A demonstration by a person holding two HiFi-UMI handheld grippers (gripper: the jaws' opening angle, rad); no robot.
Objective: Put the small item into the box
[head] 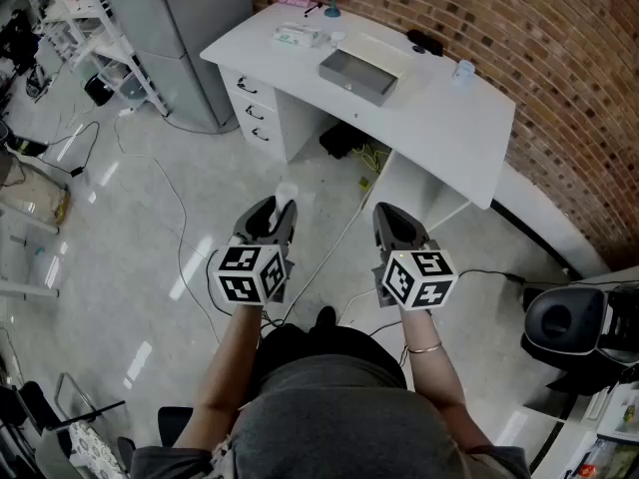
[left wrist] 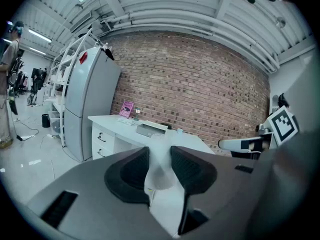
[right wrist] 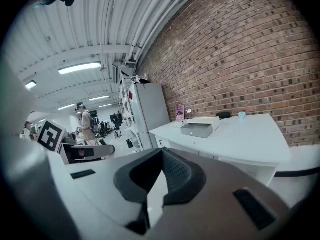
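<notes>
Only the left gripper view shows the left gripper's (left wrist: 159, 153) jaws clamped on the small item (left wrist: 160, 170), a pale translucent piece; the head view catches just its tip. The right gripper (right wrist: 161, 156) has its jaws closed and empty. The open-topped box (head: 357, 75) sits on the desk (head: 449, 128) toward its front edge, with open floor (head: 150, 198) between it and both grippers.

Wall: we see red brick (head: 479, 28) behind the desk (head: 439, 118).
Desk: white, with drawers at its left end.
Floor (head: 150, 228): pale and glossy; we note cables (head: 180, 218) trailing across it.
Fridge (head: 170, 28): grey, beside the desk; white shelves (head: 90, 28) beyond.
Light: tube lamps (right wrist: 79, 68) on a ribbed ceiling (left wrist: 165, 9).
</notes>
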